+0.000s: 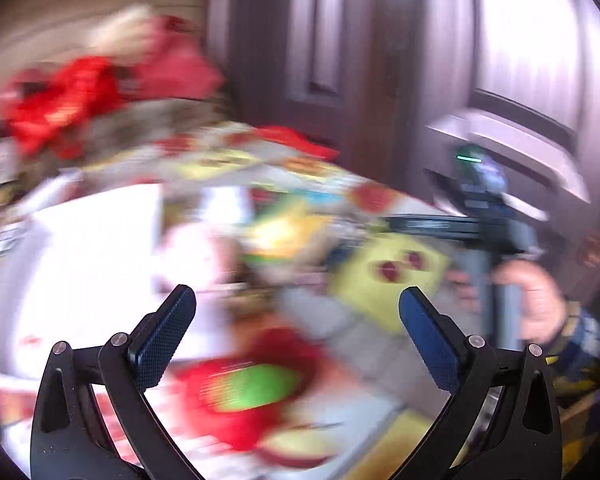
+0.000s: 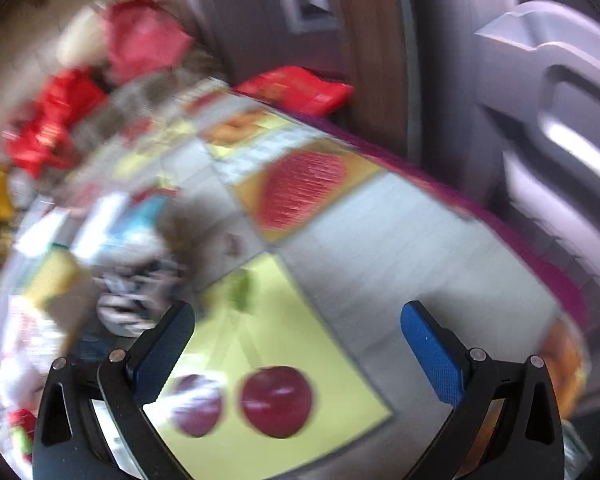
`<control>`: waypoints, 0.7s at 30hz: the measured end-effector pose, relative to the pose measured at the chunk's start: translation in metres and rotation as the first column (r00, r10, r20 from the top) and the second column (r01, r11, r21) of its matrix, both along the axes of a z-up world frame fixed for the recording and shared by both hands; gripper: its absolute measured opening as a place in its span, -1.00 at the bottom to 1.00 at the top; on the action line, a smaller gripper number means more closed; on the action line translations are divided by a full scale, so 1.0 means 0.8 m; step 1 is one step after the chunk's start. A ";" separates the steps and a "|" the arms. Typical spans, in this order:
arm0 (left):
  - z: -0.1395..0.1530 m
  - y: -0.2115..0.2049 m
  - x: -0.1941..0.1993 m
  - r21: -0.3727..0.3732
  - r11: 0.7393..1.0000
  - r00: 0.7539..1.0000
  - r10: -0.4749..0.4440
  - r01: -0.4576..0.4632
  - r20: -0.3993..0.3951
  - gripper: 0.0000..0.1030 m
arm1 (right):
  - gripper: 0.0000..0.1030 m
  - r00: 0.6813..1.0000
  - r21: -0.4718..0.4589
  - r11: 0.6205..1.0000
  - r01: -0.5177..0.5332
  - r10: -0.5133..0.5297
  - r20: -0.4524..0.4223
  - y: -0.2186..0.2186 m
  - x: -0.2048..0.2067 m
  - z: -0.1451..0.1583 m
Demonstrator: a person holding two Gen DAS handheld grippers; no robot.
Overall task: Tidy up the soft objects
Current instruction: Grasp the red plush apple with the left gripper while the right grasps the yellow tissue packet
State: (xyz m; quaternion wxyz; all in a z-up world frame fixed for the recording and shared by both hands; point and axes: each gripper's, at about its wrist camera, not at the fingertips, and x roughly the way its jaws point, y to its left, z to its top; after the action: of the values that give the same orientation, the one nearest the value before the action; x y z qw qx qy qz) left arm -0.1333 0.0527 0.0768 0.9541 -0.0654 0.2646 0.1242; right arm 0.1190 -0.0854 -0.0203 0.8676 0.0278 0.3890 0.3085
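Both views are heavily blurred by motion. My left gripper point(image 1: 298, 320) is open above the table, with nothing between its fingers. Below it lies a red and green soft thing point(image 1: 248, 388), too smeared to name. A white container or sheet point(image 1: 84, 264) sits to the left. The other gripper's body point(image 1: 480, 216) shows at the right, held by a hand point(image 1: 536, 300). My right gripper point(image 2: 298, 324) is open and empty over a fruit-print tablecloth point(image 2: 380, 232). A grey-white crumpled soft item point(image 2: 132, 300) lies just left of its left finger.
A pile of red and cream soft things point(image 1: 100, 80) sits at the table's far left, seen again as the red pile point(image 2: 80, 80). A red packet point(image 2: 296, 88) lies at the far edge. Dark panelled doors point(image 1: 340, 40) stand behind the table.
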 end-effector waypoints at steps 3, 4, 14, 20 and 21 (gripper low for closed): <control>-0.004 0.036 -0.030 -0.021 0.997 0.997 0.076 -0.077 -0.028 0.99 | 1.00 0.990 0.085 0.989 -0.123 0.117 0.074 0.003 -0.017 0.017; -0.009 0.044 -0.036 -0.037 0.995 0.995 0.087 -0.088 -0.043 0.99 | 1.00 0.977 0.063 0.983 -0.171 0.162 0.137 0.010 -0.030 0.027; -0.064 0.037 -0.011 -0.052 0.996 0.971 0.062 -0.076 -0.232 0.99 | 1.00 0.795 -0.156 0.850 -0.503 0.526 0.303 0.128 -0.114 0.047; -0.084 0.035 0.004 -0.043 0.995 0.948 0.070 -0.087 -0.312 0.71 | 0.86 0.761 -0.340 0.818 -0.464 0.564 0.321 0.183 -0.130 0.024; -0.089 0.039 0.005 -0.056 0.994 0.942 0.073 -0.097 -0.327 0.58 | 0.65 0.764 -0.350 0.815 -0.463 0.566 0.308 0.178 -0.135 0.024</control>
State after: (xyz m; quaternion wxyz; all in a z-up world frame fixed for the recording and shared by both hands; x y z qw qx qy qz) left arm -0.1292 0.0837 0.0058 0.8884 -0.0892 0.4190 0.1649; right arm 0.0112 0.0570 -0.0012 0.8047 -0.2551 0.2324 0.4830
